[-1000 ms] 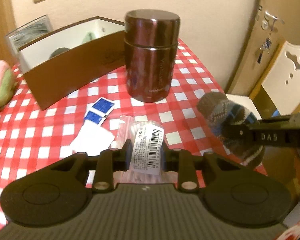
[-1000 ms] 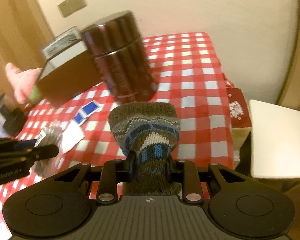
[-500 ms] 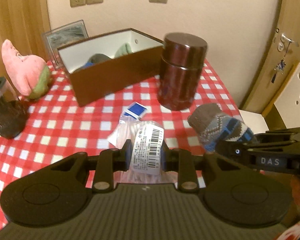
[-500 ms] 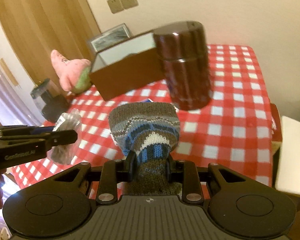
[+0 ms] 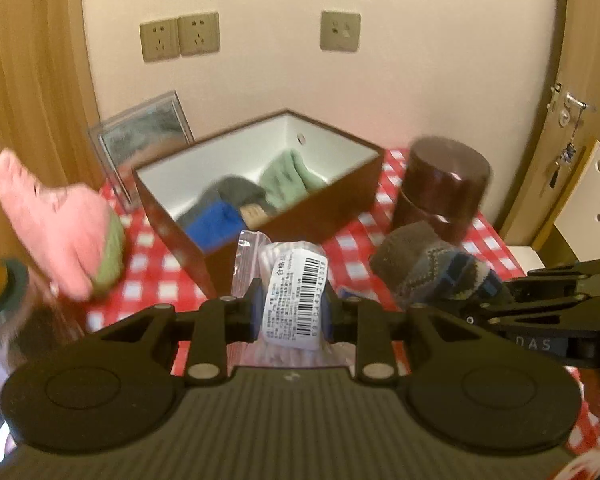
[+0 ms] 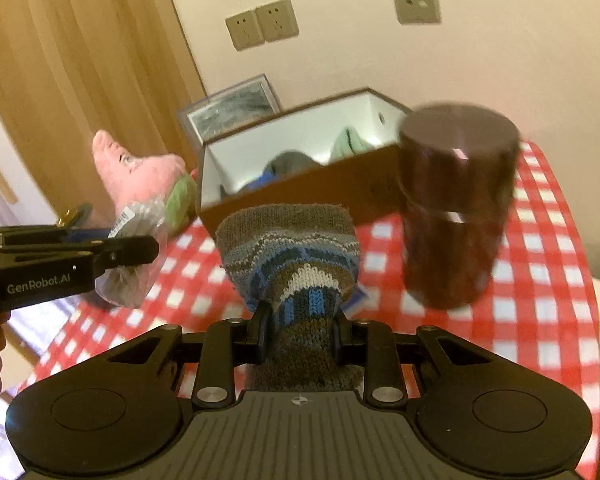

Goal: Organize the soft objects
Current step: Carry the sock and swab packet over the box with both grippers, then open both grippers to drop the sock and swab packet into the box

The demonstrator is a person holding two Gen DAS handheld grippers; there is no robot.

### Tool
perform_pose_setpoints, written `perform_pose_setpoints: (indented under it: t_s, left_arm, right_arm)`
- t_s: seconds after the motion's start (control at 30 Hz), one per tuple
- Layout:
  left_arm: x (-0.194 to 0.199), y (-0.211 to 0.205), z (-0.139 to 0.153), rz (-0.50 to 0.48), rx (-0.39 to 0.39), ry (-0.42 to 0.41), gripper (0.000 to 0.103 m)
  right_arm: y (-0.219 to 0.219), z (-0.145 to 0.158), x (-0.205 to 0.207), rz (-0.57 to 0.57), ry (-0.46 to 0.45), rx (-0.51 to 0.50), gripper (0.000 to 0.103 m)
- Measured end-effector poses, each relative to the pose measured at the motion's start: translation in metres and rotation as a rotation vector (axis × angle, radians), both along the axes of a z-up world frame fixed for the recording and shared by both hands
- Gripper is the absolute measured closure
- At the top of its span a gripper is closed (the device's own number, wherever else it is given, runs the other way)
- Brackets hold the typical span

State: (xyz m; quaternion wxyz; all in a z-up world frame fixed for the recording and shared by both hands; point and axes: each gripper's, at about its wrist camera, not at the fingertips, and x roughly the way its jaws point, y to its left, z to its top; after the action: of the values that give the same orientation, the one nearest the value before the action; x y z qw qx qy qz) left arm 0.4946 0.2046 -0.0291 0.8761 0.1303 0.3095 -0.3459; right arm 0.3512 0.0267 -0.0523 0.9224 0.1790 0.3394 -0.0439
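Note:
My left gripper is shut on a clear plastic packet with a barcode label, held in the air in front of the brown box. My right gripper is shut on a knitted brown-and-blue sock, also lifted above the checked table. The box is open, white inside, and holds green, grey and blue soft pieces. In the left wrist view the sock and right gripper show at the right. In the right wrist view the packet and left gripper show at the left.
A dark brown canister stands right of the box. A pink plush toy lies left of it, with a jar at the left edge. A framed picture leans on the wall. A white chair stands at the right.
Both grippers rose and drew back from the table with the packet and the sock. The box's inside, the plush toy and the wall sockets came into view.

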Motion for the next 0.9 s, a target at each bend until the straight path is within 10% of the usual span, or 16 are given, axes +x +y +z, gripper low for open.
perform_pose_setpoints:
  t_s: [0.9]
  left_arm:
    - [0.234, -0.053, -0.027, 0.005, 0.025, 0.044, 0.077]
  right_arm:
    - [-0.039, -0.009, 0.239, -0.129, -0.031, -0.109, 0.075]
